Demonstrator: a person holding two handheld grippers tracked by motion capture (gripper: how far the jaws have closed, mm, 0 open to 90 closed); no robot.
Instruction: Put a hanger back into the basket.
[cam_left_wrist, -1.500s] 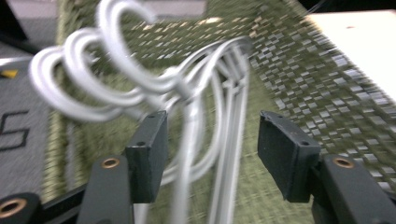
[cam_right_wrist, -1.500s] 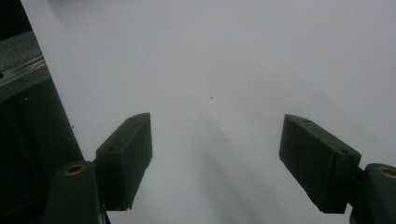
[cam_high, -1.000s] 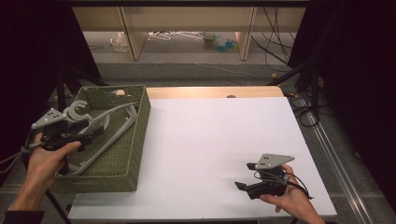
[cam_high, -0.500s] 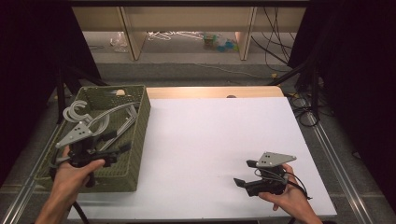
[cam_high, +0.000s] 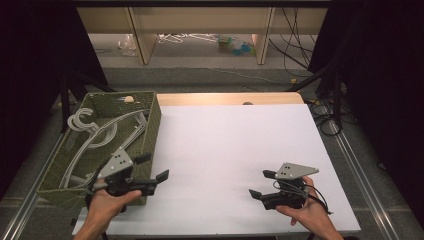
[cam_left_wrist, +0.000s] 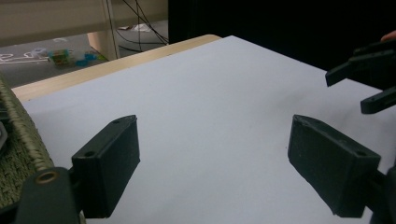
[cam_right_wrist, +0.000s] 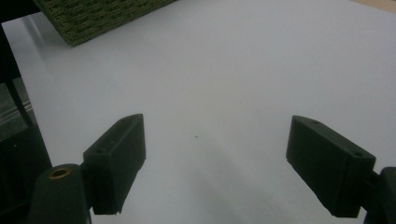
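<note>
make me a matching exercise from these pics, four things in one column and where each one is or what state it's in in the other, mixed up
Things:
1. left gripper
2. right gripper
3. grey hangers
4. green woven basket

Places or states:
A. lying inside the basket
B. jaws open and empty, over the white table near its right front corner
C. standing at the left edge of the white table
D. jaws open and empty, at the basket's front right corner, pointing across the table

Pairs: 1-D, 2-B, 3-A, 4-C
</note>
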